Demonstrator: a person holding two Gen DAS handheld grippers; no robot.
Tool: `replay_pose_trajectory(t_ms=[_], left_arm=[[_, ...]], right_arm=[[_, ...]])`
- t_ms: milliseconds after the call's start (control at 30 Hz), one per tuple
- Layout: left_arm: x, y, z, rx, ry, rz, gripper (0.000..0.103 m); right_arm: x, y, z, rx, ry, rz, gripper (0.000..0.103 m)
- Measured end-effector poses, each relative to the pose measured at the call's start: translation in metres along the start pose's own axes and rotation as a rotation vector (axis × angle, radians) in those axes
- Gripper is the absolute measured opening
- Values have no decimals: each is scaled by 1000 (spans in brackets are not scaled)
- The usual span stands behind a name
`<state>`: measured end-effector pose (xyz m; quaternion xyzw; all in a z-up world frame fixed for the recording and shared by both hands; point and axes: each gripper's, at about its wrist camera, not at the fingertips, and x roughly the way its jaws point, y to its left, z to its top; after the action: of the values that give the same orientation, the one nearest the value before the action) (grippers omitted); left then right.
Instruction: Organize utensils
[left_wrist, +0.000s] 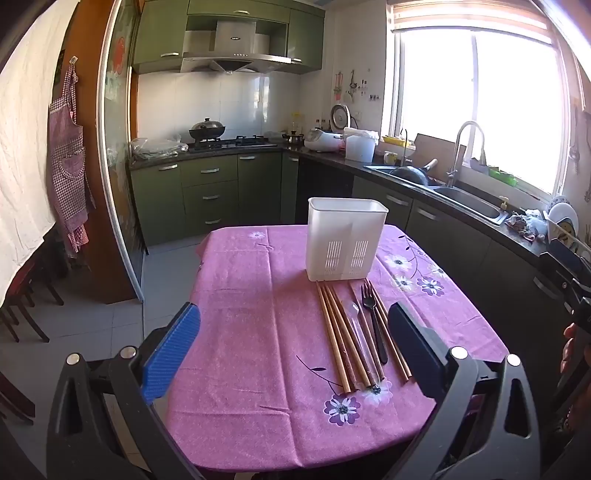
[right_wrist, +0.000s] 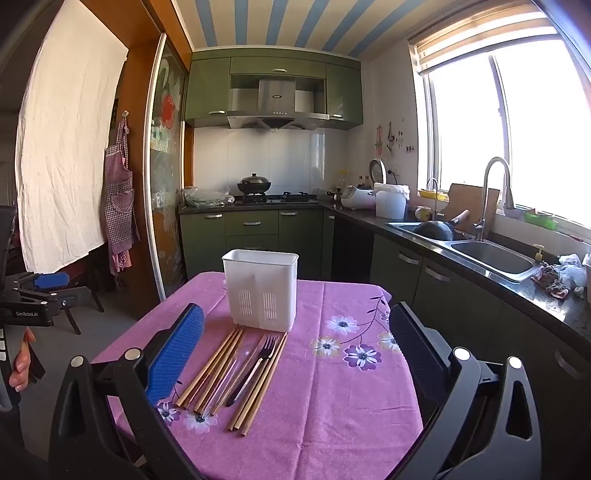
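Note:
A white slotted utensil holder (left_wrist: 345, 240) (right_wrist: 260, 288) stands upright on the table under a pink floral cloth (left_wrist: 258, 332) (right_wrist: 332, 406). Just in front of it lie several wooden chopsticks (left_wrist: 334, 339) (right_wrist: 210, 369), a black fork (left_wrist: 373, 321) (right_wrist: 255, 365) and a clear plastic spoon (left_wrist: 354, 317) side by side. My left gripper (left_wrist: 295, 350) hovers open above the near part of the table, the utensils lying below its right finger. My right gripper (right_wrist: 295, 354) is open too, with the utensils below its left finger. Neither holds anything.
A dark counter with a steel sink (right_wrist: 491, 258) and tap runs along the right, close to the table edge. Green cabinets and a stove with a wok (left_wrist: 207, 129) stand at the back. Chairs (left_wrist: 22, 302) and a hanging apron (left_wrist: 68, 162) are on the left.

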<state>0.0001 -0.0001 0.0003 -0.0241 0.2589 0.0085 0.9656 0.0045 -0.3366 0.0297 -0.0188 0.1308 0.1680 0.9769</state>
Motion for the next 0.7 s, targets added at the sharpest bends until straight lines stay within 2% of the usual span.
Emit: replay_pose_trajectory(t_ms=[700], left_arm=[[2,5,-2,-3,6,-3,97]], right_arm=[[9,4,-5,-1,9,7,99]])
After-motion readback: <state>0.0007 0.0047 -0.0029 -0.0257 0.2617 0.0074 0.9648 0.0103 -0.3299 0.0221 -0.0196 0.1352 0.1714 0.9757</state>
